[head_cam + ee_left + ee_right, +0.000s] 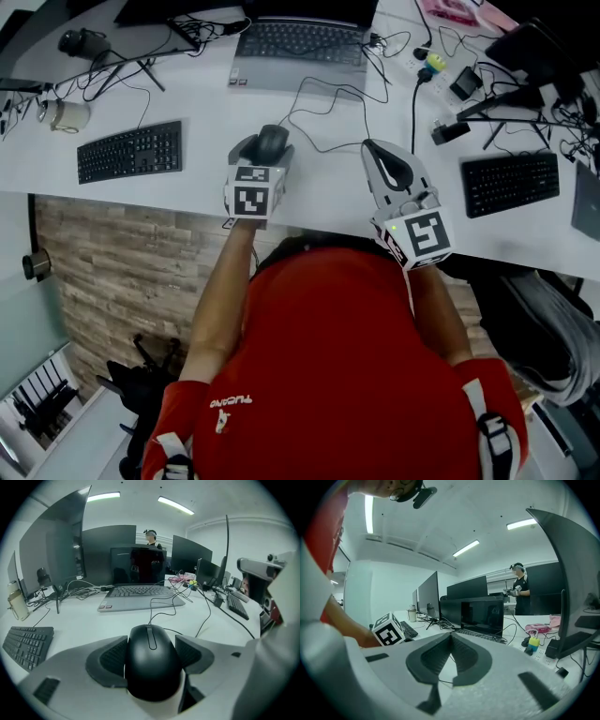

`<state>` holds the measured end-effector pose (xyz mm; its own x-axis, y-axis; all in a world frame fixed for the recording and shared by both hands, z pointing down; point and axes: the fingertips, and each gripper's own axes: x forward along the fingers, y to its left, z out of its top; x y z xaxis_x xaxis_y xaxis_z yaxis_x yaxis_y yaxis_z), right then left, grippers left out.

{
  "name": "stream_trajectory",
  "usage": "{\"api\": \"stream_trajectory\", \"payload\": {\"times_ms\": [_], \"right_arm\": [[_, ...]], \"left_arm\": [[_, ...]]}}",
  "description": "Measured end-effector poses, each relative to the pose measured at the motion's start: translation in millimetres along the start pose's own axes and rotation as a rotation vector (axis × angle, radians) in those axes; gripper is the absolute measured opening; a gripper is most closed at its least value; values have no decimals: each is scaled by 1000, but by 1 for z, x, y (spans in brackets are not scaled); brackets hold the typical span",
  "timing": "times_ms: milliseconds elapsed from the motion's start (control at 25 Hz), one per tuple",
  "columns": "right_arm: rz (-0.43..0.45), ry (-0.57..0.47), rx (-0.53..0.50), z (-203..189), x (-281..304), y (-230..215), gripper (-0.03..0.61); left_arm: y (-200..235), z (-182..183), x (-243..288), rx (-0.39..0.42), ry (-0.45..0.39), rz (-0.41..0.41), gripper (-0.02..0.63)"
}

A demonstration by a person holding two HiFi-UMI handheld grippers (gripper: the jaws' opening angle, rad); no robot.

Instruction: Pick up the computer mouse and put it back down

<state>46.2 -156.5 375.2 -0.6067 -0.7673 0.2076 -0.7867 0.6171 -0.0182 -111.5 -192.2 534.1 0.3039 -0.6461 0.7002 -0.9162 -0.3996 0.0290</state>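
Observation:
A black wired computer mouse [272, 141] sits between the jaws of my left gripper [266, 148], over the white desk [187, 187]. In the left gripper view the mouse [152, 665] fills the gap, and both dark pads [112, 660] press its sides. Its cable [161, 611] runs off toward the laptop. I cannot tell whether the mouse rests on the desk or hangs just above it. My right gripper [386, 161] hovers to the right of the mouse, shut with nothing in it. Its tips [451, 637] meet in the right gripper view.
A grey laptop [298, 52] stands behind the mouse. One black keyboard [129, 150] lies at the left and another [511, 183] at the right. A mug [67, 114], loose cables and plugs [441, 70] crowd the back. The desk's front edge runs just below both grippers.

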Motion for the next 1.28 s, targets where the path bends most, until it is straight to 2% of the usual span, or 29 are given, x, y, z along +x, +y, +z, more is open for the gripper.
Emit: {"api": "stream_trajectory", "payload": {"times_ms": [720,1280], "right_arm": [[-20,8,7,-2,-3,0,5],[-30,10,4,-3,-7,1,5]], "left_arm": [[-1,-21,13,-20,61,-31,305],[-3,-21,13,-1,46,-18,305]]}}
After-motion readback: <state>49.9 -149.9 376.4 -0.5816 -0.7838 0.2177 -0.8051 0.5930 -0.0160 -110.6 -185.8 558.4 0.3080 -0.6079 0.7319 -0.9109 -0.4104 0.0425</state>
